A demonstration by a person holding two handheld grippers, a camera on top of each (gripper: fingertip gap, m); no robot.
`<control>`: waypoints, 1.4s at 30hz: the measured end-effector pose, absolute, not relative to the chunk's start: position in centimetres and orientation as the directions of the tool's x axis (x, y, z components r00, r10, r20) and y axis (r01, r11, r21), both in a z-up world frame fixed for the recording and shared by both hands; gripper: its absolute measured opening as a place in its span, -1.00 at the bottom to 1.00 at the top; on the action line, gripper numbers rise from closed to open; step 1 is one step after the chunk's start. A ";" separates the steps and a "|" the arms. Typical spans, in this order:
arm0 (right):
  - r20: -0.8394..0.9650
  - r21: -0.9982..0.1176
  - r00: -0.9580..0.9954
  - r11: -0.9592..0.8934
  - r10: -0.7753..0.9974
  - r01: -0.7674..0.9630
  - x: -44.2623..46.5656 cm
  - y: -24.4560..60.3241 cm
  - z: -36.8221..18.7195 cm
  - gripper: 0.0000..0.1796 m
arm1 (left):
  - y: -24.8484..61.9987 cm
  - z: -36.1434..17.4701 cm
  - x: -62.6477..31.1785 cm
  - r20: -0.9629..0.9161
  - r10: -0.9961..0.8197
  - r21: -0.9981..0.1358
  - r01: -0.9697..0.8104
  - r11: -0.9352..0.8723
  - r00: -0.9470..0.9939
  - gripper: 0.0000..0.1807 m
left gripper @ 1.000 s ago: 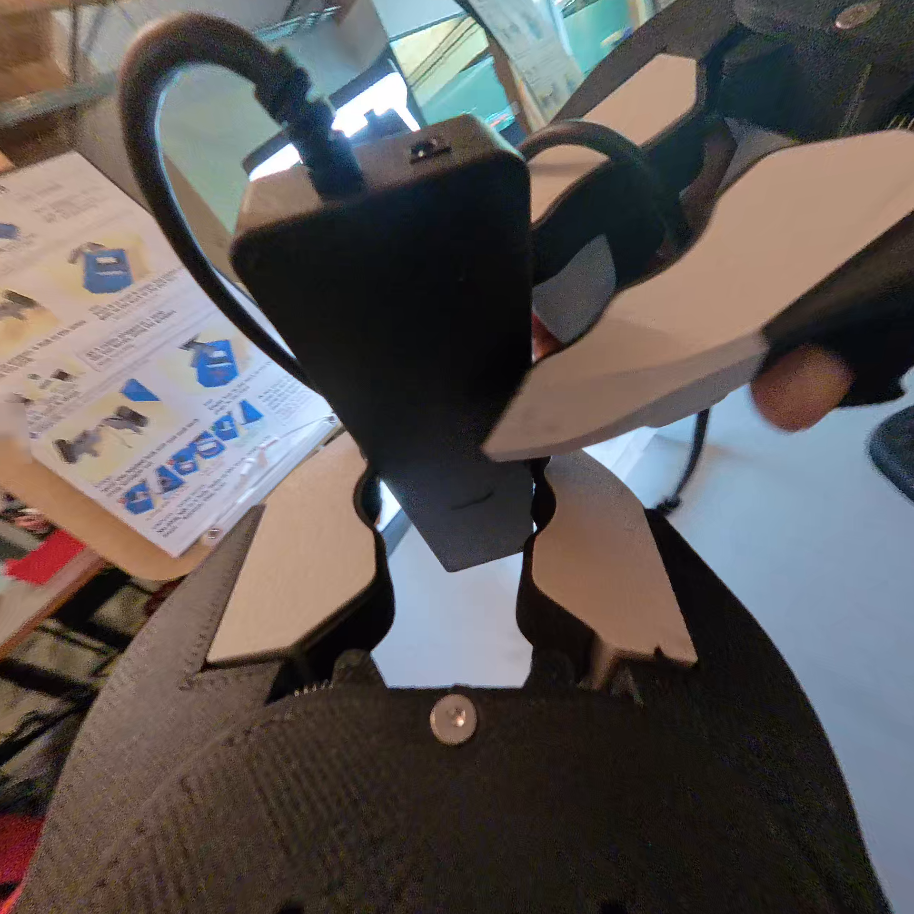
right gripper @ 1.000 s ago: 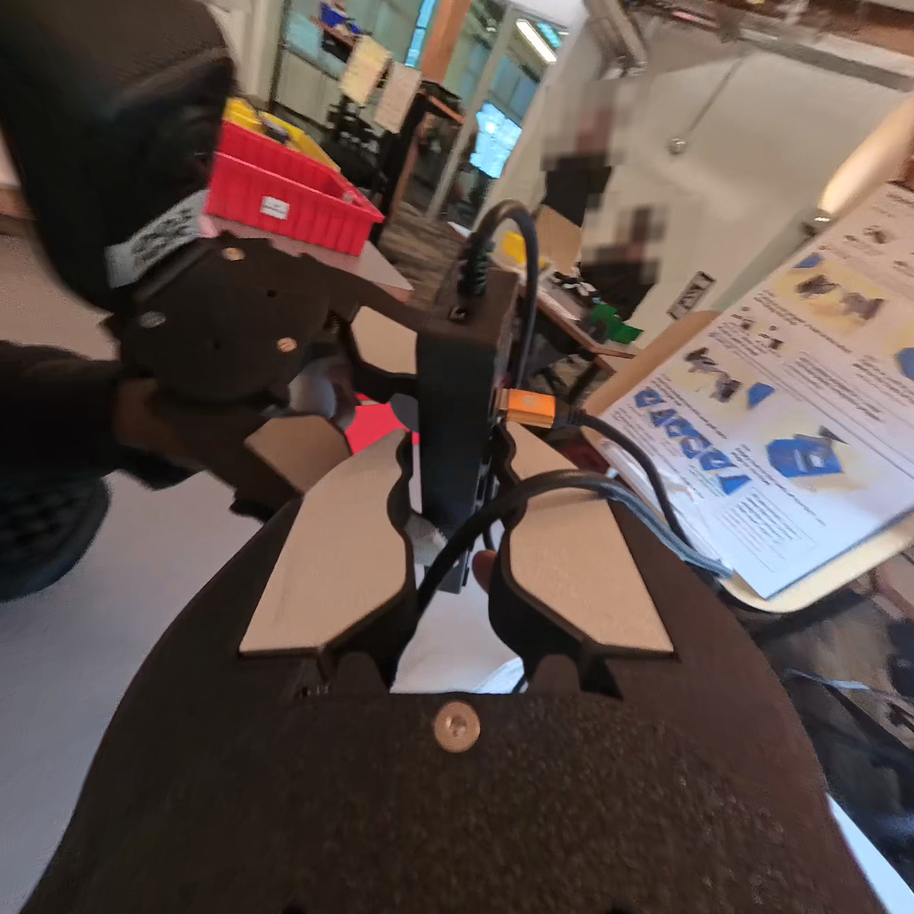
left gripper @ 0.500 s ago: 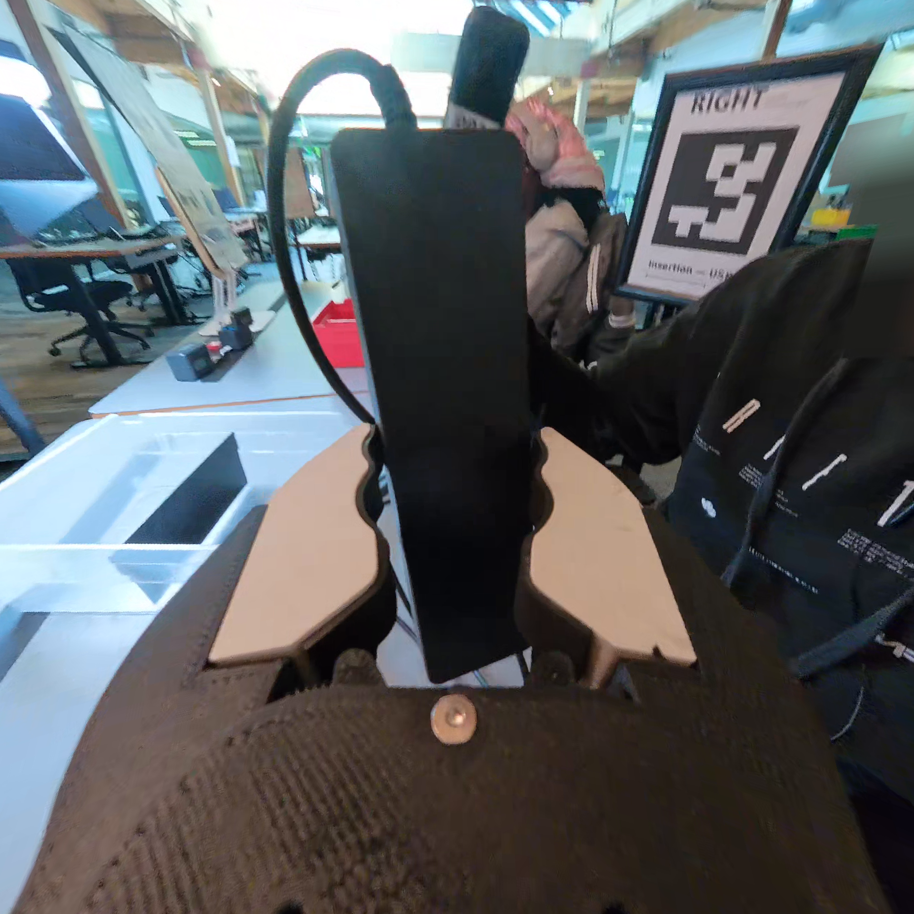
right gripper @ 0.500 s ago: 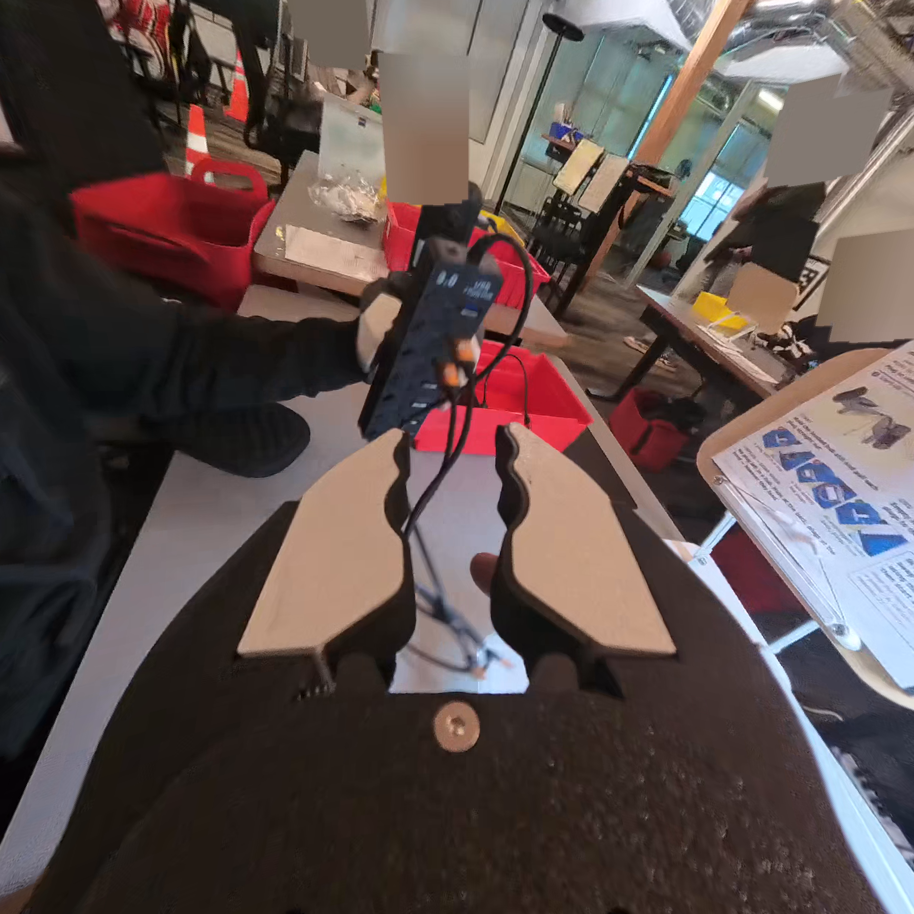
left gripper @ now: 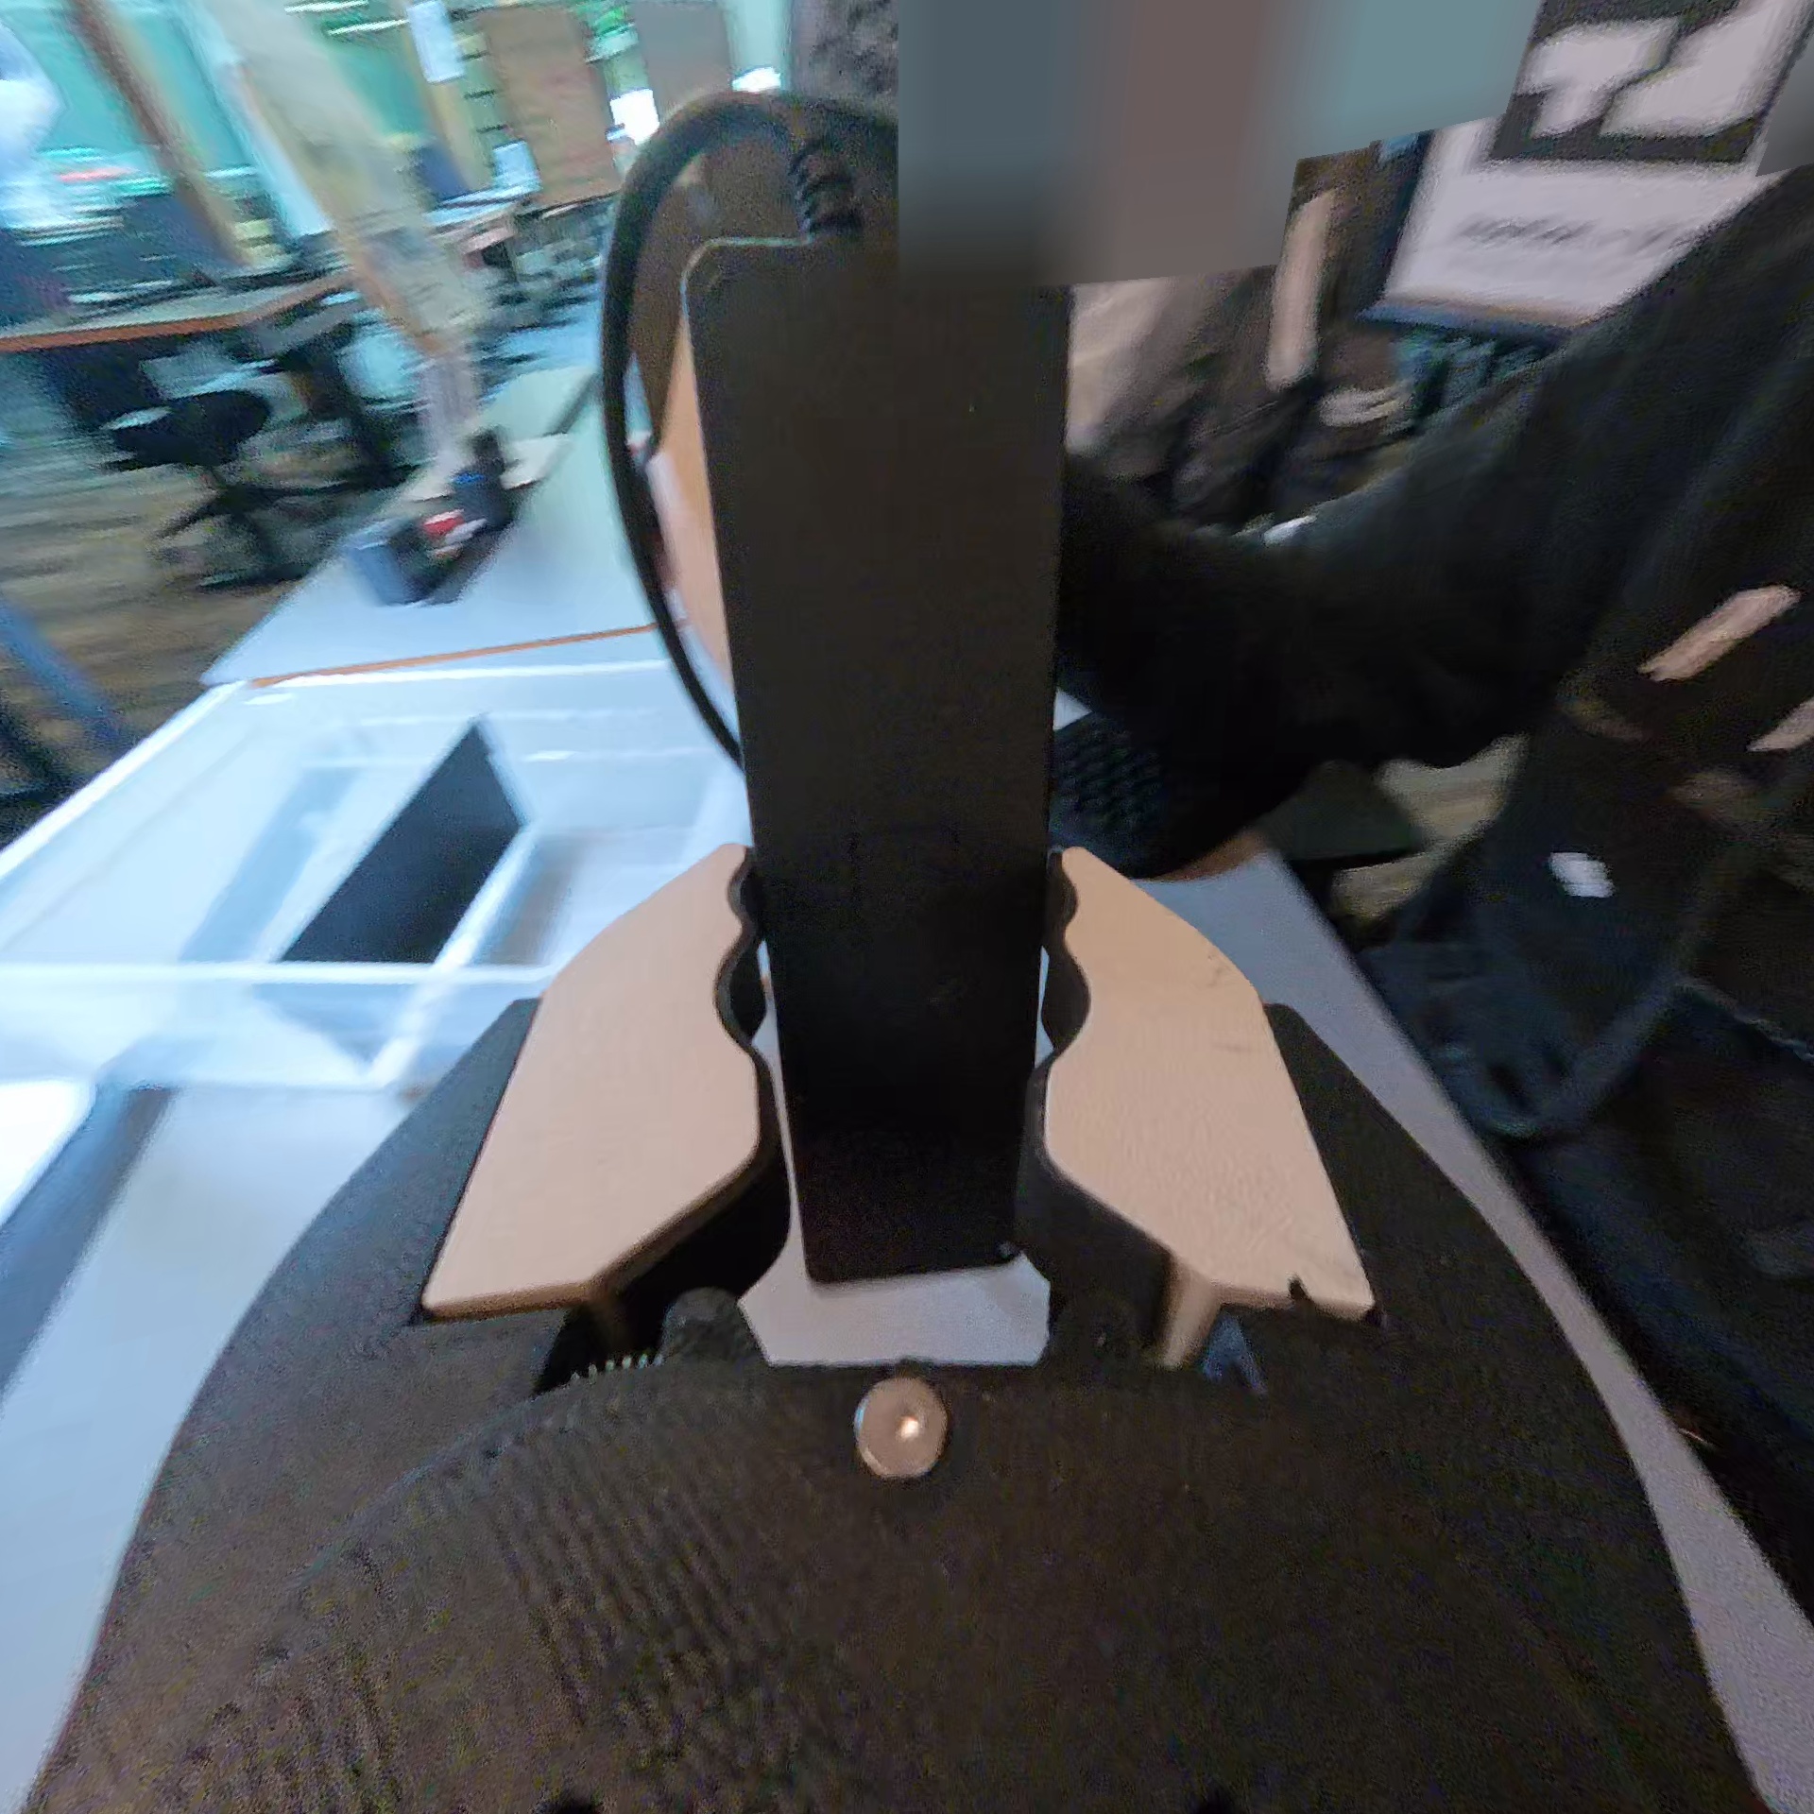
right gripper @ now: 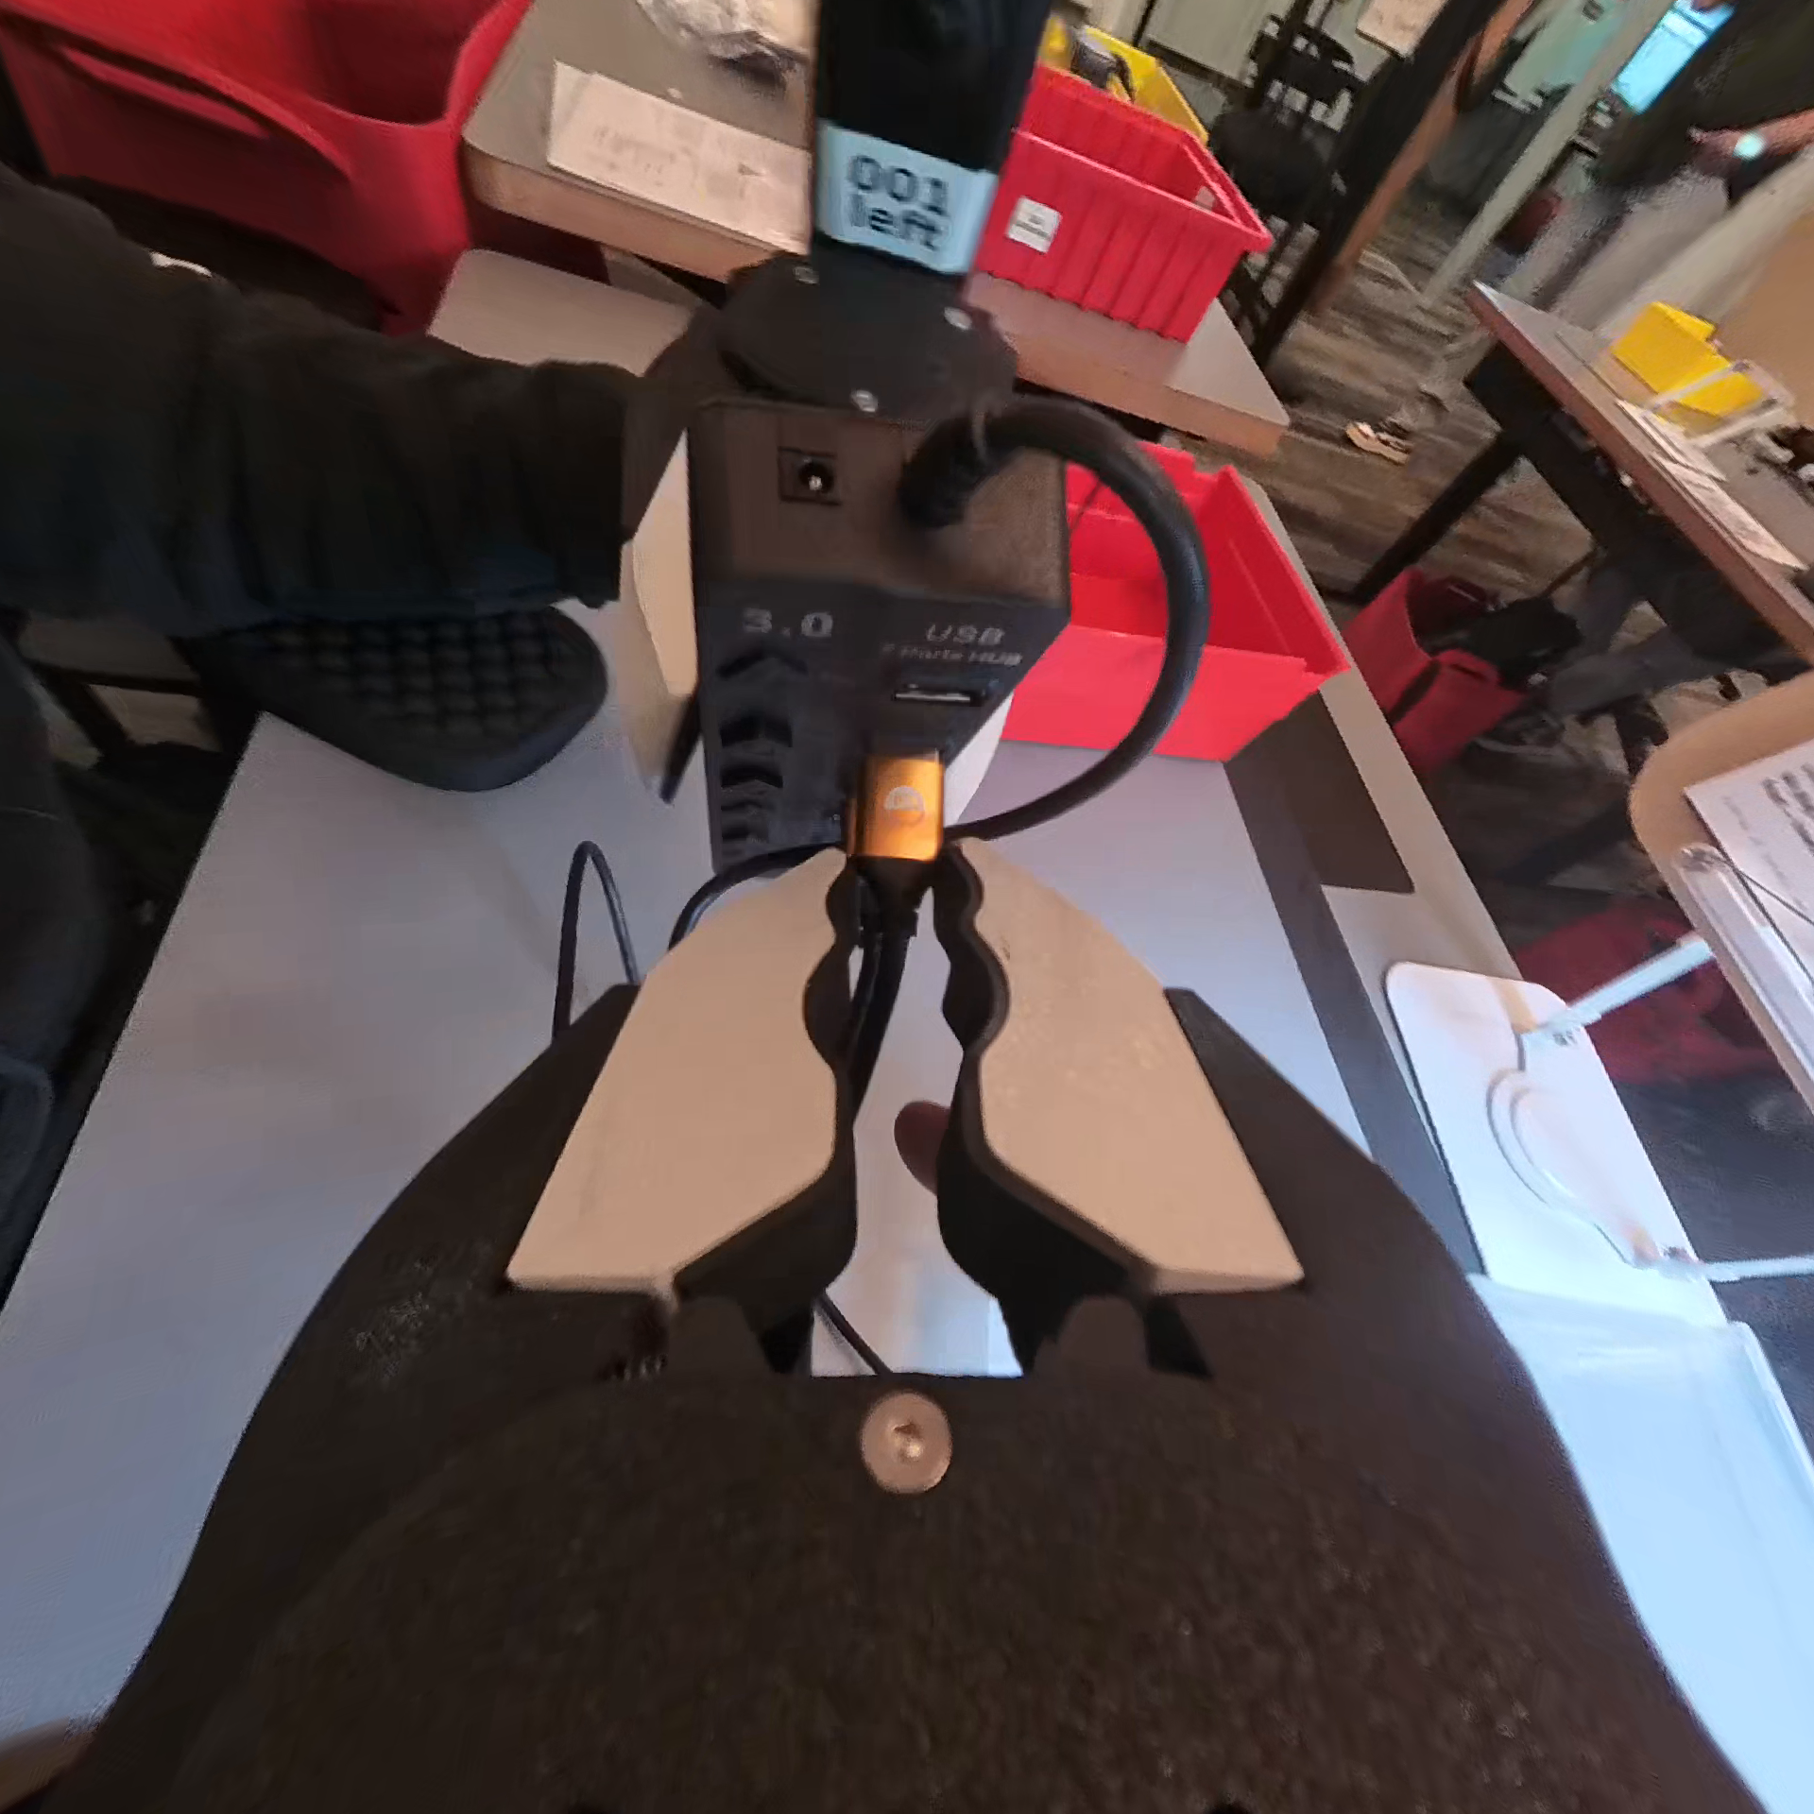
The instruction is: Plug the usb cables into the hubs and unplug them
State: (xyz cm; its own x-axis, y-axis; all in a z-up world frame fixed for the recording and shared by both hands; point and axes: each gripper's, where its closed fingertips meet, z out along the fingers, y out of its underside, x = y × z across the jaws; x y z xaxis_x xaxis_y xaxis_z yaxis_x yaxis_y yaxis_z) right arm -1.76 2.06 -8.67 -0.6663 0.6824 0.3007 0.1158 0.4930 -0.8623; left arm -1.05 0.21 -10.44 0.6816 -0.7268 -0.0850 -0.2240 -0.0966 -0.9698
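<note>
- Left gripper (left gripper: 898, 942): fingers clamped on both long edges of the black USB hub (left gripper: 883, 687). Hub stands upright between the pads, plain back face toward the camera, lower end deep in the gap near the gripper body.
- Hub's own black cable (left gripper: 638, 442) exits the top end and loops down the left side behind it.
- In the right wrist view the same hub (right gripper: 874, 609) is seen from its port side, held in the air above the grey table (right gripper: 344, 982), with the left gripper body behind it.
- Orange USB plug (right gripper: 898, 810) sits in a hub port, just below an empty port.
- Right gripper (right gripper: 898, 883): narrow gap, fingertips flank the rear end of the orange plug. Looks like contact on both sides, but I cannot tell whether it is really squeezing.
- Plug's thin black cables (right gripper: 874, 991) run back down through the gap between the right fingers.
- Red bin (right gripper: 1178, 628) on the table behind the hub; clear plastic tray (left gripper: 294, 883) on the table left of the left gripper.
- Person's dark sleeve (right gripper: 294, 471) reaches in from the left in the right wrist view.
</note>
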 end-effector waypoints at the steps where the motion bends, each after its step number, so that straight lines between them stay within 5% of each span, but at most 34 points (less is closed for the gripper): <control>1: 0.299 -0.862 -0.643 0.489 0.705 0.135 -1.9 2.5 -8.5 -0.84 | 0.8 -10.3 -1.9 -0.121 -0.665 -0.963 -0.249 -0.102 0.737 -0.40; 5: 0.346 -0.828 -0.620 0.540 0.704 0.150 -2.2 2.3 -8.8 -0.85 | 1.8 -9.7 -2.1 -0.241 -0.554 -0.928 -0.357 -0.110 0.797 -0.23; 18: 0.425 -0.773 -0.638 0.624 0.642 0.113 -2.1 0.8 -9.8 -0.80 | 1.8 -11.9 -0.9 -0.412 -0.576 -0.828 -0.554 -0.087 0.706 -0.34; 25: 0.429 -0.755 -0.610 0.635 0.667 0.163 0.3 5.0 -8.4 -0.83 | -0.3 -7.9 -5.0 -0.365 -0.501 -0.897 -0.440 -0.036 0.785 -0.36; 29: 0.460 -0.860 -0.382 0.510 0.802 0.034 1.5 10.8 -2.5 -0.83 | -2.4 -5.5 -8.2 -0.315 -0.456 -0.936 -0.351 0.007 0.832 -0.36; 36: 0.401 -0.897 0.053 0.404 0.915 -0.181 0.4 19.0 1.4 -0.83 | -1.3 -9.5 -10.5 -0.243 -0.469 -0.927 -0.345 -0.145 0.849 -0.36; 42: 0.208 -0.874 -0.104 0.137 0.973 -0.467 5.0 17.9 6.5 -0.84 | -0.6 -13.6 -18.1 -0.252 -0.206 -0.863 -0.316 -0.395 0.945 -0.35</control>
